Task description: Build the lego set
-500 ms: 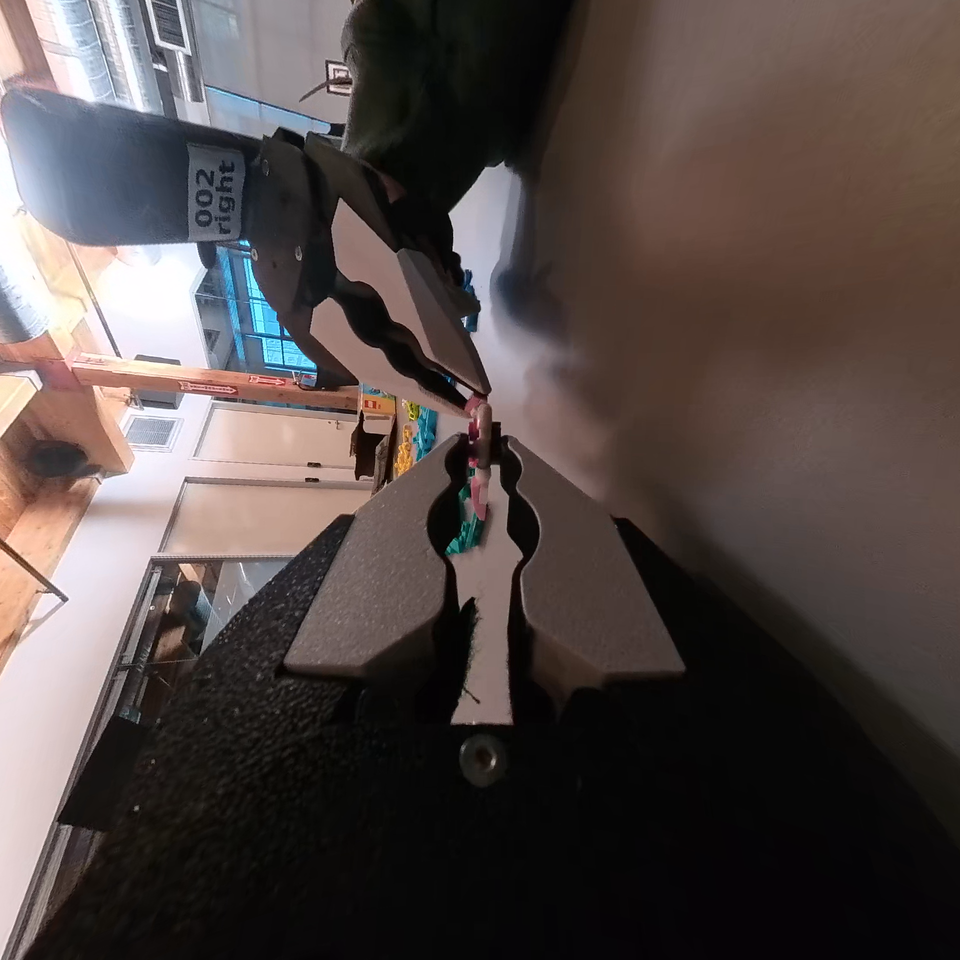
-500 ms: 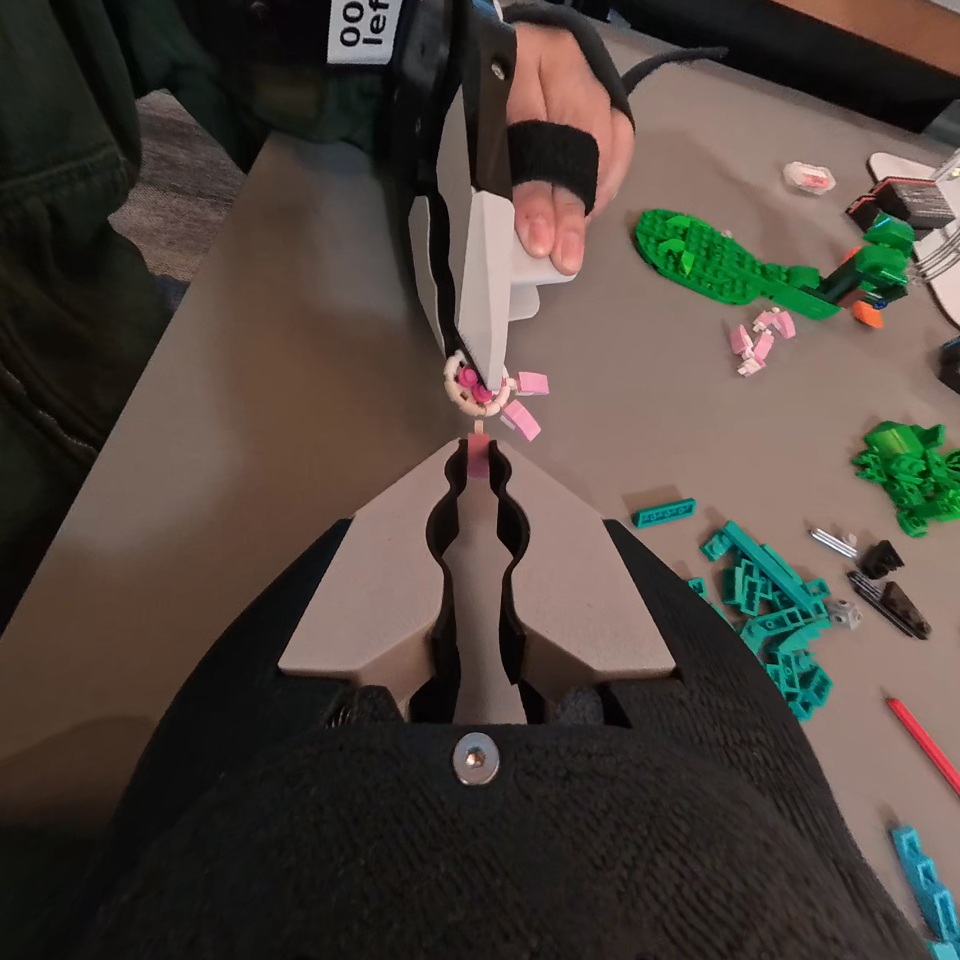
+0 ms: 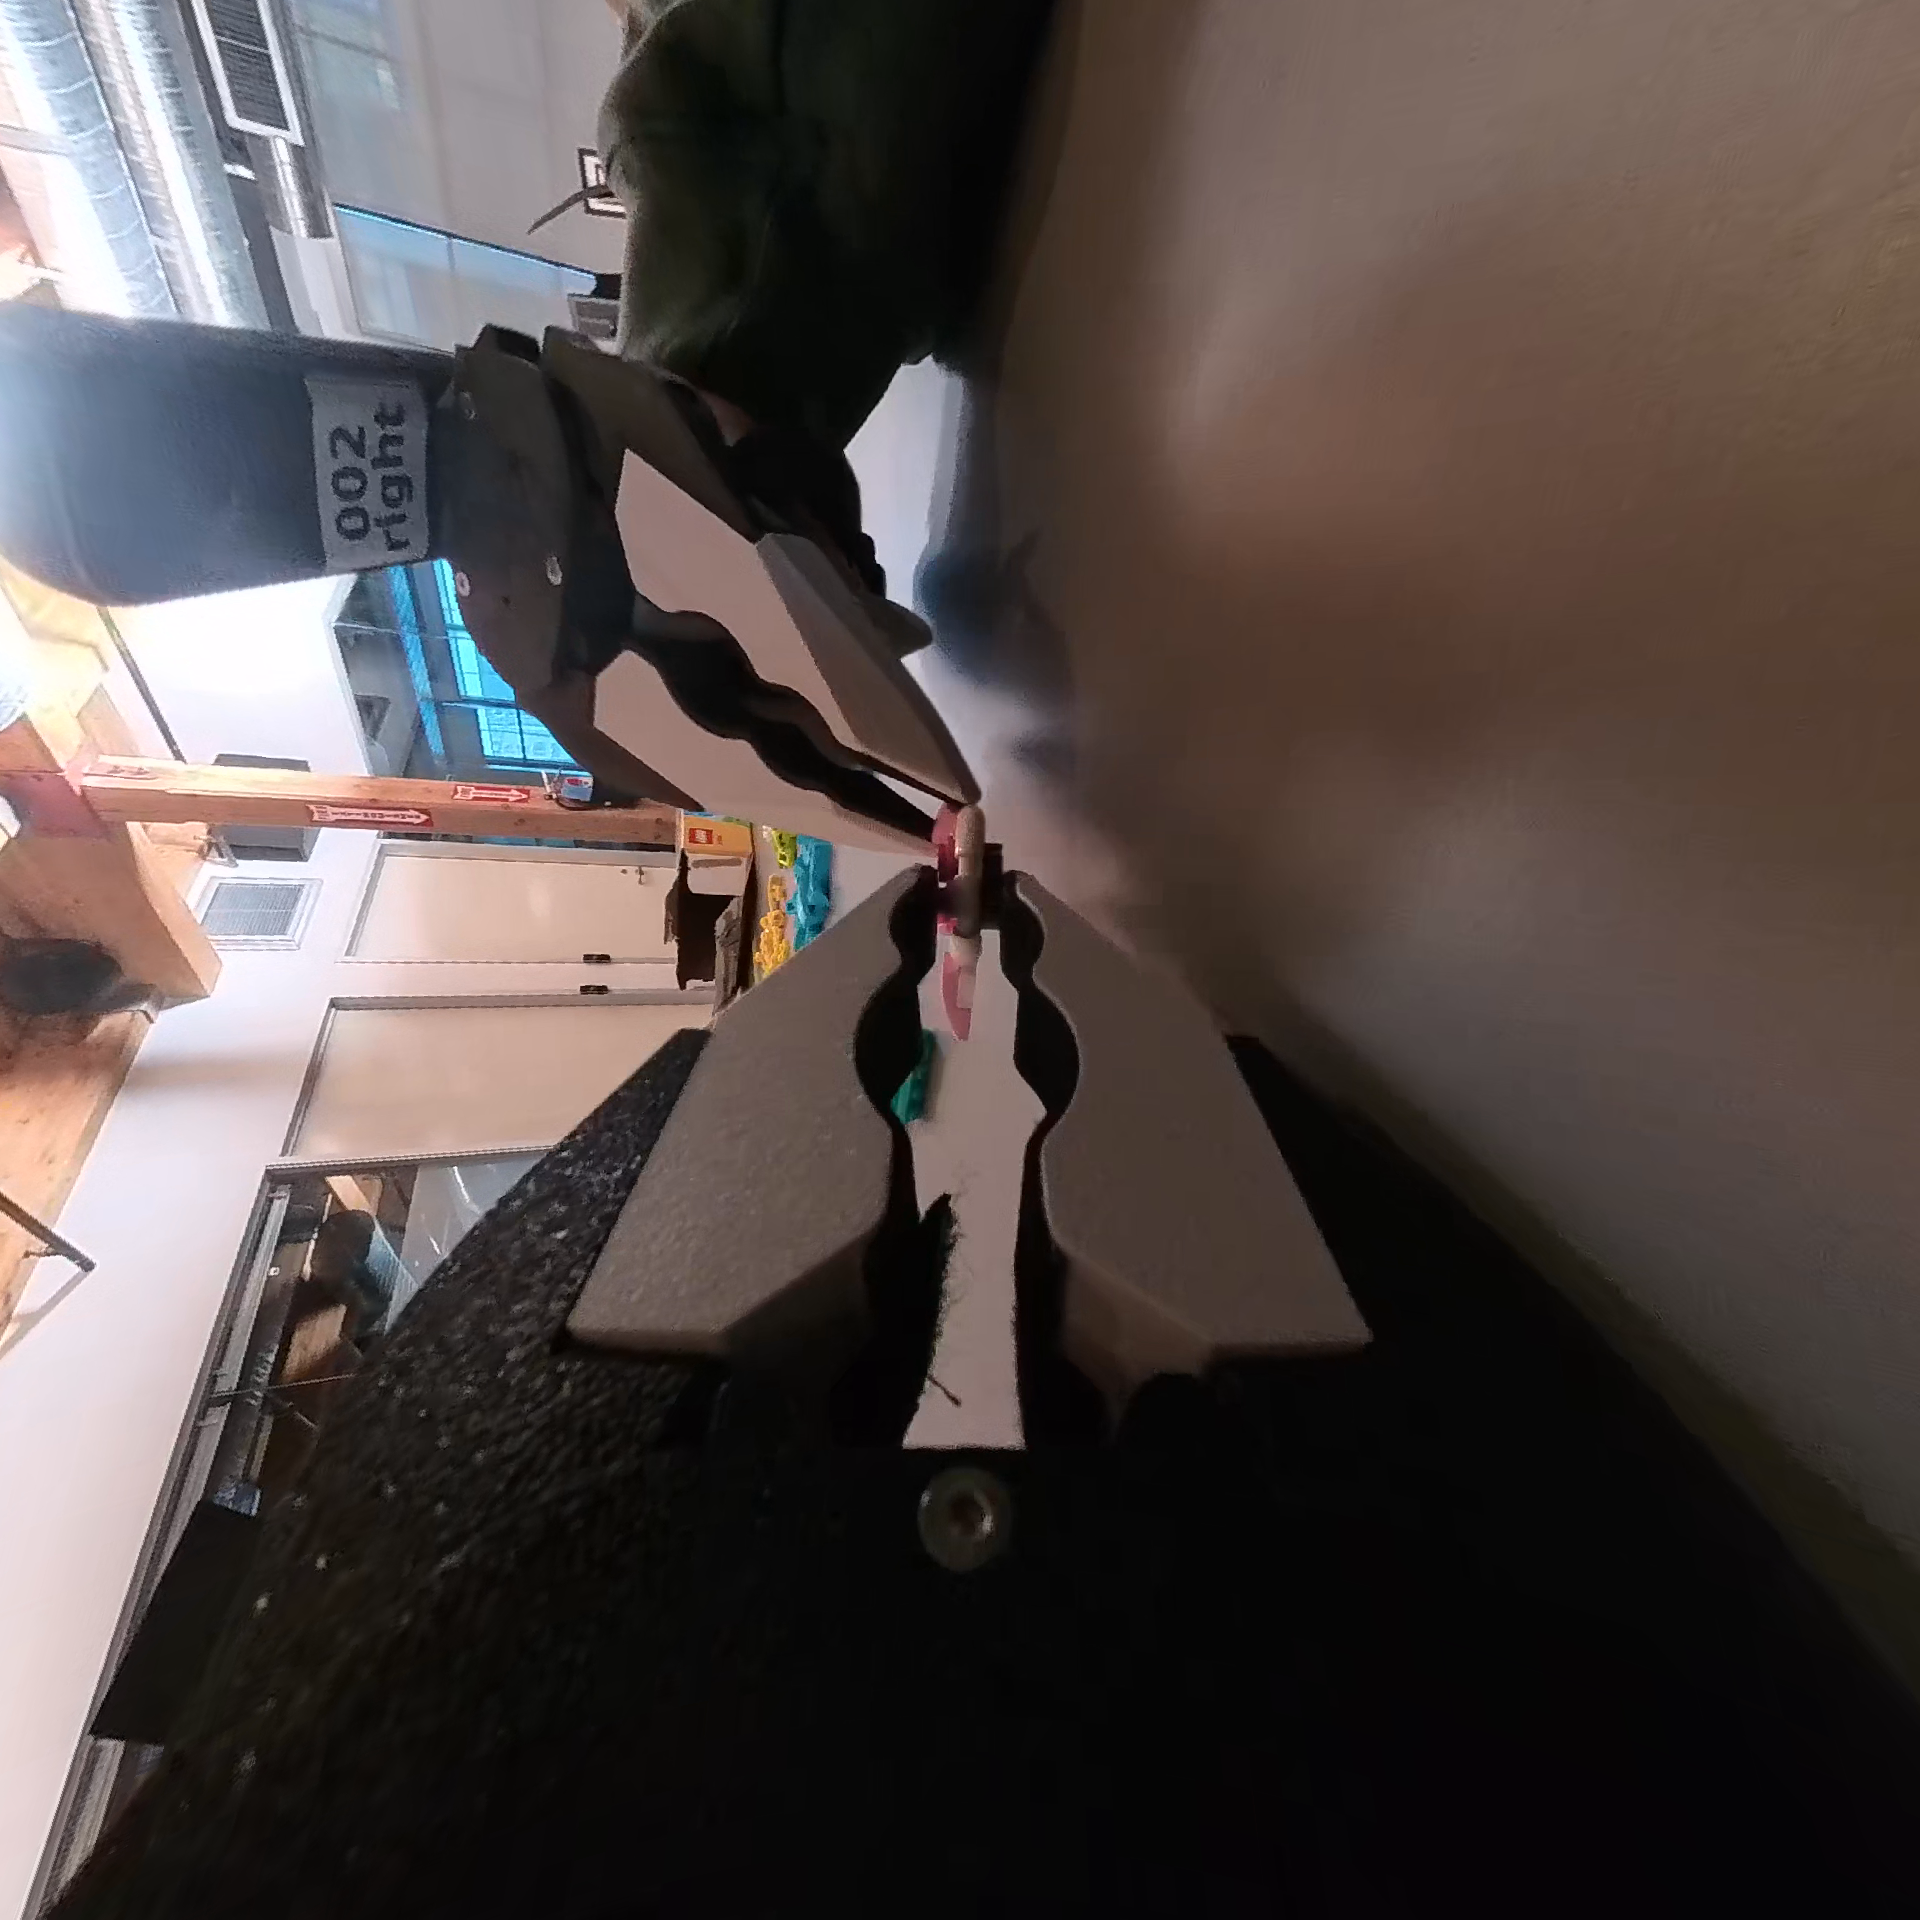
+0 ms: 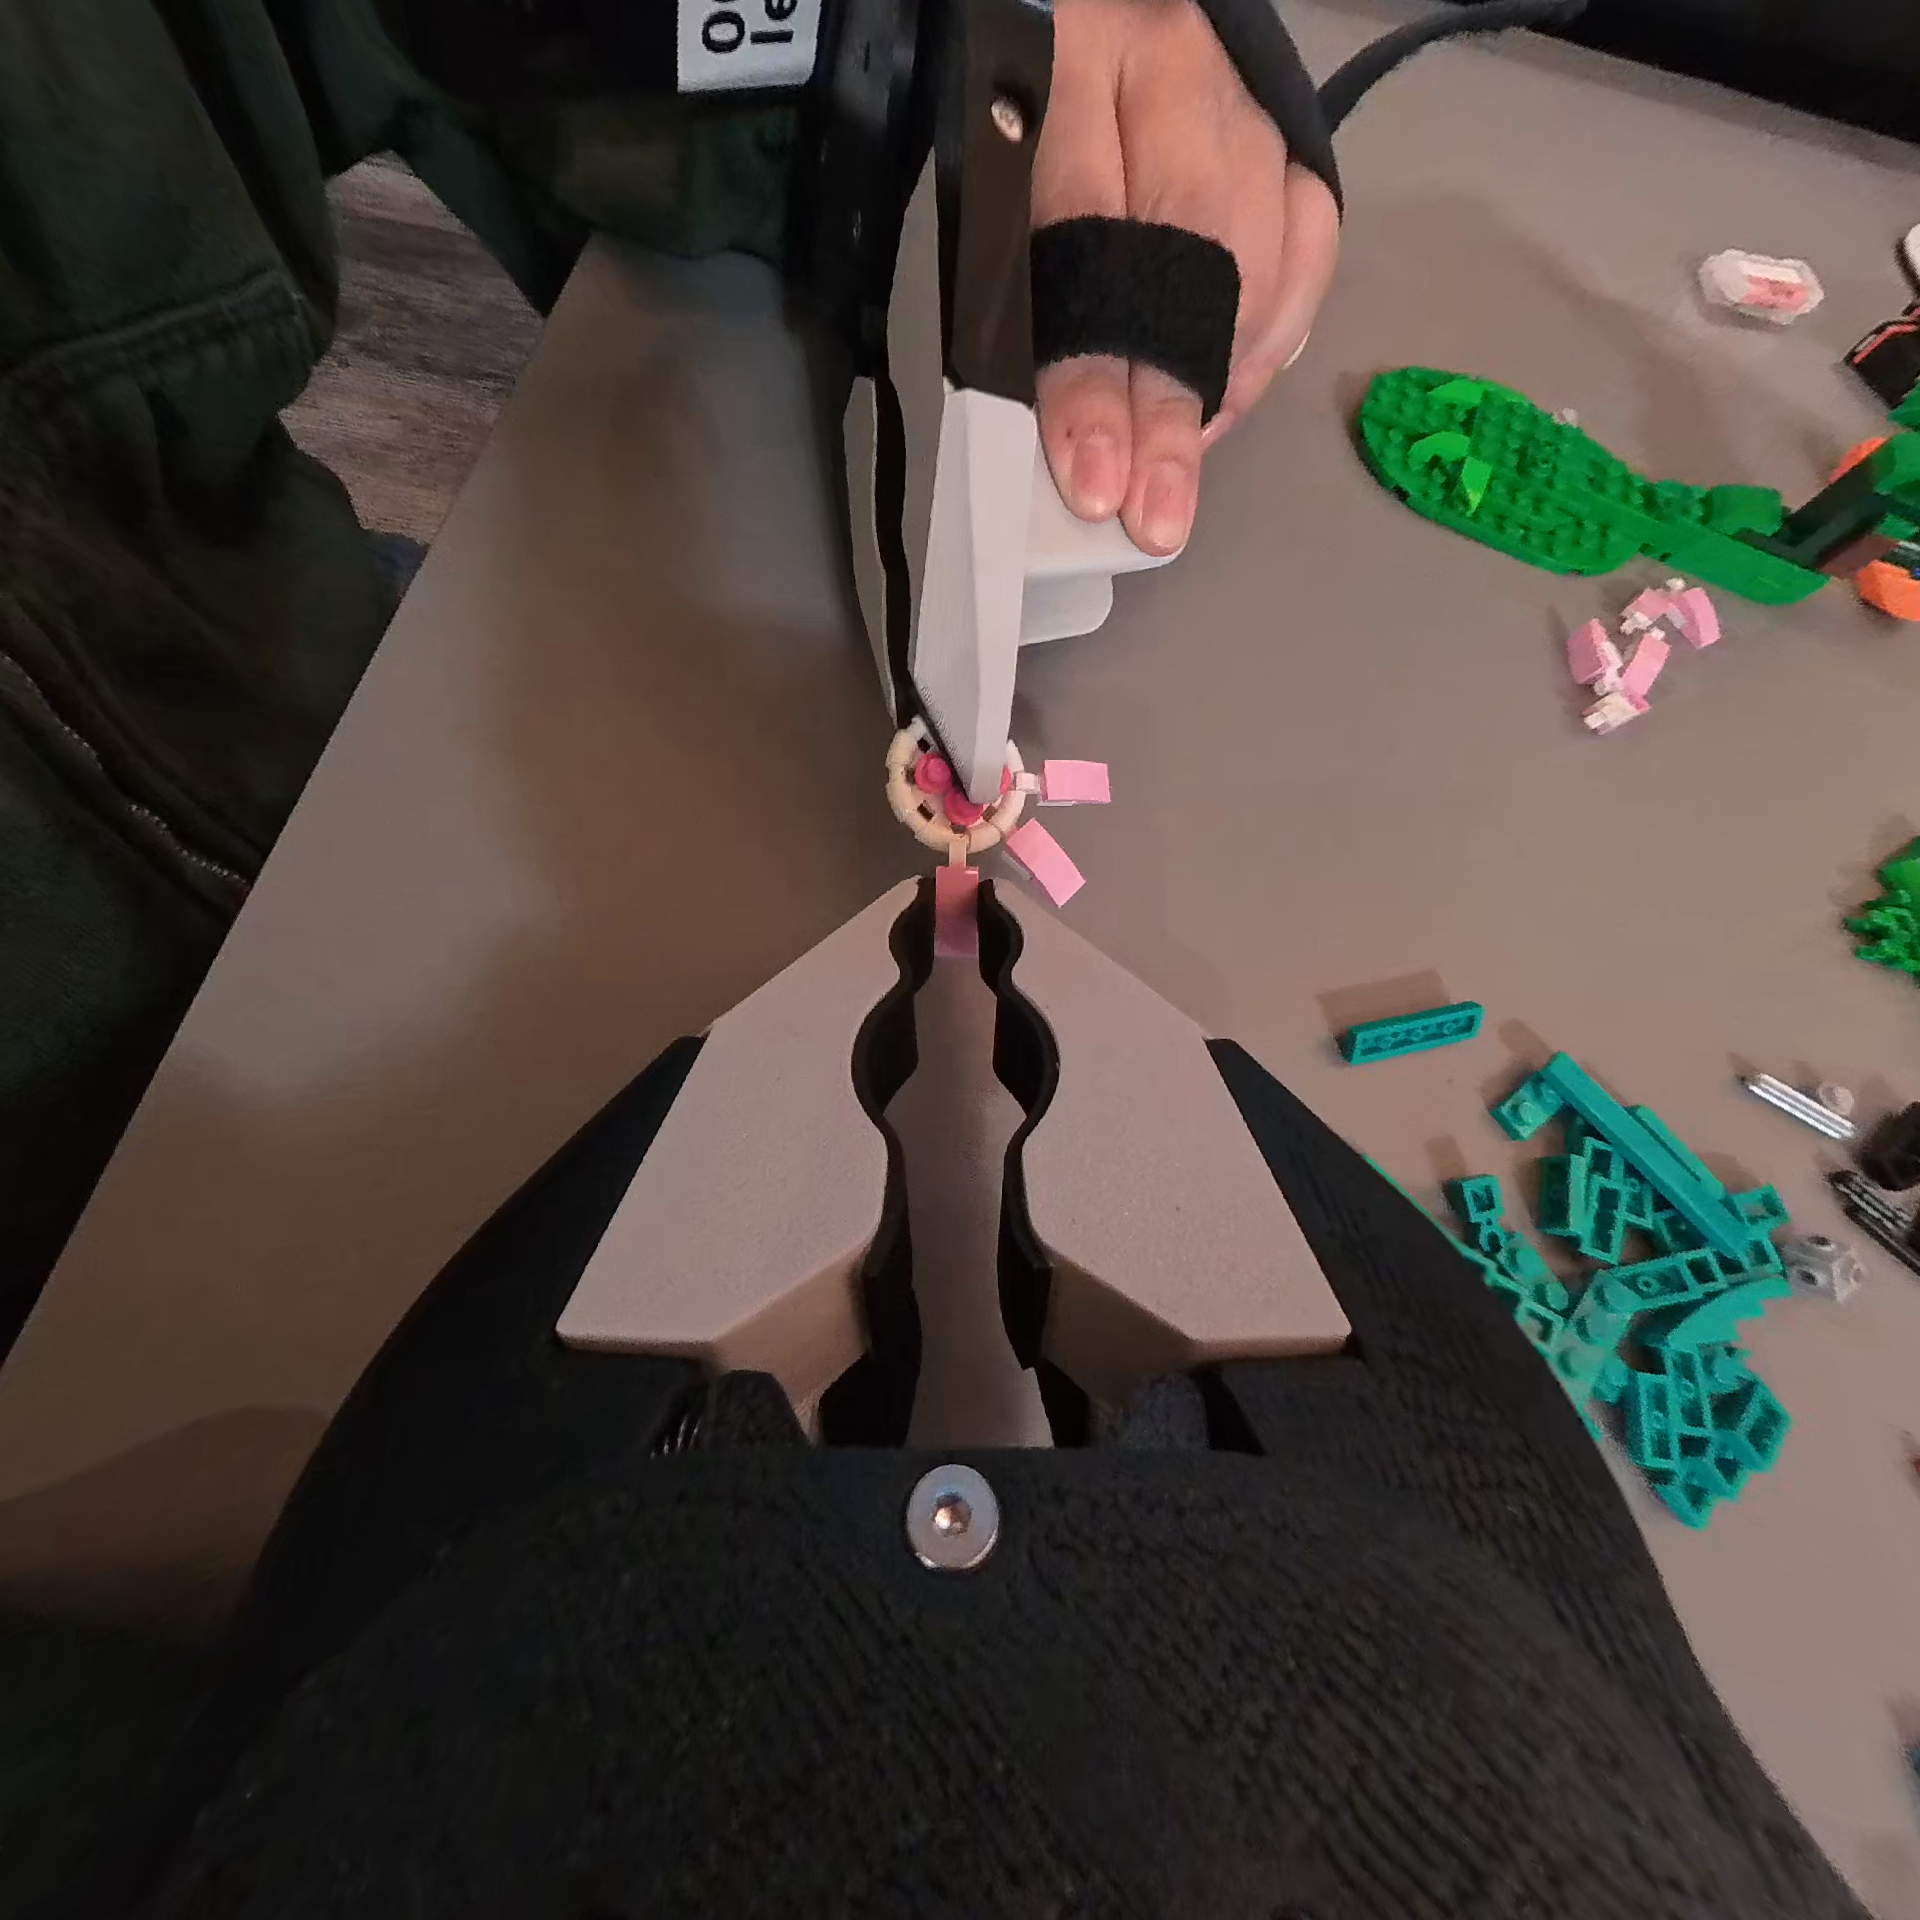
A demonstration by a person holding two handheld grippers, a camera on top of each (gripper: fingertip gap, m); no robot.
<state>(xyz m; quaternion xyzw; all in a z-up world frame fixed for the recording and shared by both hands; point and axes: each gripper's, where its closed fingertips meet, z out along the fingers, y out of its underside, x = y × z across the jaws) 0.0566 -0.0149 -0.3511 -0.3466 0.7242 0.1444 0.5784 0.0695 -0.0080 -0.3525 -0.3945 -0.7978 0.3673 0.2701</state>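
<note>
My left gripper (image 3: 961, 883) is shut on a small flower: a cream ring with a magenta centre (image 4: 940, 795), seen edge-on in the left wrist view (image 3: 968, 847). In the right wrist view the left gripper (image 4: 961, 774) comes down from above and holds the flower above the grey table (image 4: 623, 727). Two pink petals (image 4: 1075, 781) stick out of the ring's right side. My right gripper (image 4: 954, 896) is shut on a third pink petal (image 4: 954, 920), whose clip end touches the ring's lower rim. In the left wrist view the right gripper (image 3: 951, 821) reaches in from the upper left.
A green leaf-shaped plate (image 4: 1538, 488), loose pink pieces (image 4: 1631, 665), a teal plate (image 4: 1408, 1034) and a pile of teal bricks (image 4: 1642, 1278) lie to the right. The table edge runs along the left, with a person in dark green clothing (image 4: 125, 416) beyond it.
The right gripper with its petal has closed in slightly on the ring. Both grips are unchanged.
</note>
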